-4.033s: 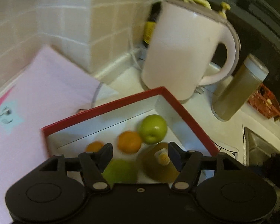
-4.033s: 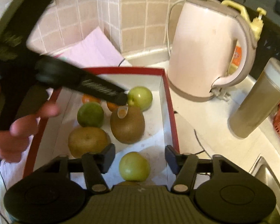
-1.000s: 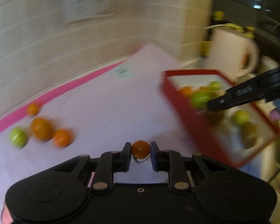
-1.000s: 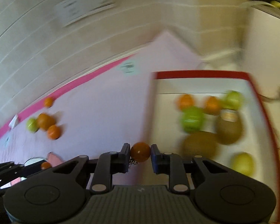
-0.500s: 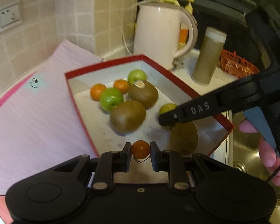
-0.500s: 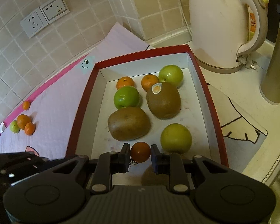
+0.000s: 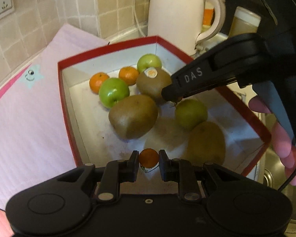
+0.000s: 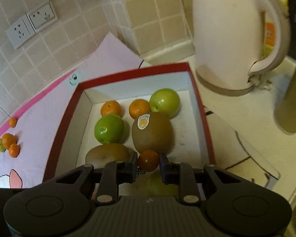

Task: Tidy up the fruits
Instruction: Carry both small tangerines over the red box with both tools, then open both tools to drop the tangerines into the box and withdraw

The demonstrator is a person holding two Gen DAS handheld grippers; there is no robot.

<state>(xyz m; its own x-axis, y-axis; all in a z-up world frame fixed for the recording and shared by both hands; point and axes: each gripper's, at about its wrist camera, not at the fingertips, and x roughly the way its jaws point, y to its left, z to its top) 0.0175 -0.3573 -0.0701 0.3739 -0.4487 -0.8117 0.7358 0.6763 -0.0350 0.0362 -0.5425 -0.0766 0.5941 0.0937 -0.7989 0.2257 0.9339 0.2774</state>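
My left gripper (image 7: 148,161) is shut on a small orange fruit (image 7: 148,158) and hangs over the near end of the red-rimmed box (image 7: 108,49). My right gripper (image 8: 148,163) is shut on another small orange fruit (image 8: 148,160), low over the box (image 8: 128,73) next to the stickered kiwi (image 8: 153,132). In the left wrist view the right gripper (image 7: 170,96) reaches in from the right, its tips between the stickered kiwi (image 7: 154,83) and a green fruit (image 7: 190,113). The box holds kiwis, green apples and two small oranges (image 7: 98,81).
A pale electric kettle (image 8: 232,37) stands behind the box, with a tall container (image 8: 292,102) to its right. Several small fruits (image 8: 8,142) lie on the pink mat (image 8: 39,114) at the far left. A person's fingers (image 7: 282,136) hold the right gripper. Wall sockets (image 8: 31,23) sit on the tiles.
Both grippers have swung from over the pink mat to over the box and come lower, each keeping its small orange fruit. The box's fruits look nearer.
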